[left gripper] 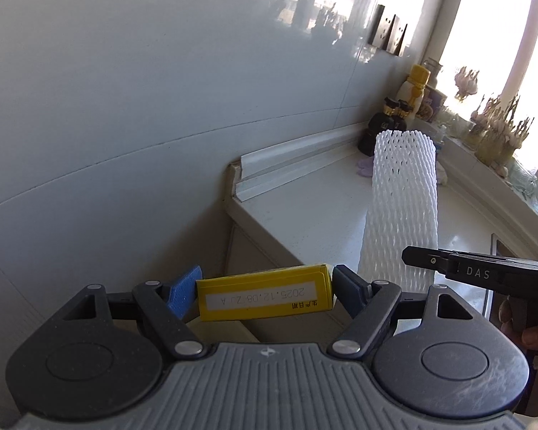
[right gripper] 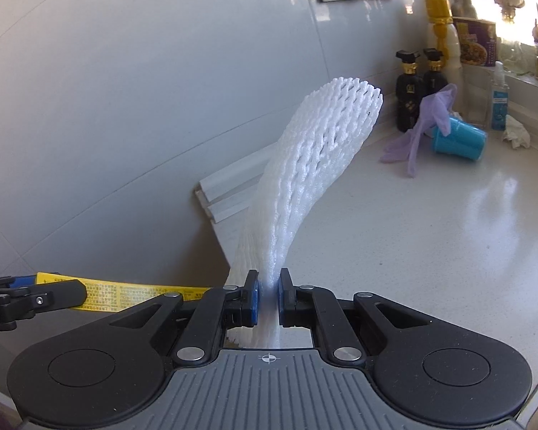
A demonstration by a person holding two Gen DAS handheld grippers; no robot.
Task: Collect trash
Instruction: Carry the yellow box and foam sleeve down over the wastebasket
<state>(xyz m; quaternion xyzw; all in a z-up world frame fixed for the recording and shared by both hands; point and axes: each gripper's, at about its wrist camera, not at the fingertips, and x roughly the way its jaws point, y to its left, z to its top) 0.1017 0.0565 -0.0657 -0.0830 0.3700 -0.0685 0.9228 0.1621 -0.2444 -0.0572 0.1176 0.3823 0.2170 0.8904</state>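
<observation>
Left wrist view: left gripper (left gripper: 265,292) pinching a flat yellow cardboard box (left gripper: 264,295) by its two short ends, blue pads pressed against each end; a printed date label faces the camera.
Box position: held in the air off the end of the white countertop (left gripper: 305,211), in front of the pale grey wall (left gripper: 125,107).
Right wrist view: right gripper (right gripper: 268,295) pressed together on the lower part of a white foam mesh sleeve (right gripper: 305,165).
Sleeve position: rises from between the fingers and curves upward over the countertop (right gripper: 430,233), free end uppermost.
Grippers: side by side, right gripper (left gripper: 459,270) just beside the box; sleeve (left gripper: 401,200) upright past it.
Farther along countertop: purple glove (right gripper: 419,129) draped on a tipped blue plastic cup (right gripper: 459,141); crumpled white tissue (right gripper: 516,134) near the cup; two dark bottles (right gripper: 418,86) behind.
</observation>
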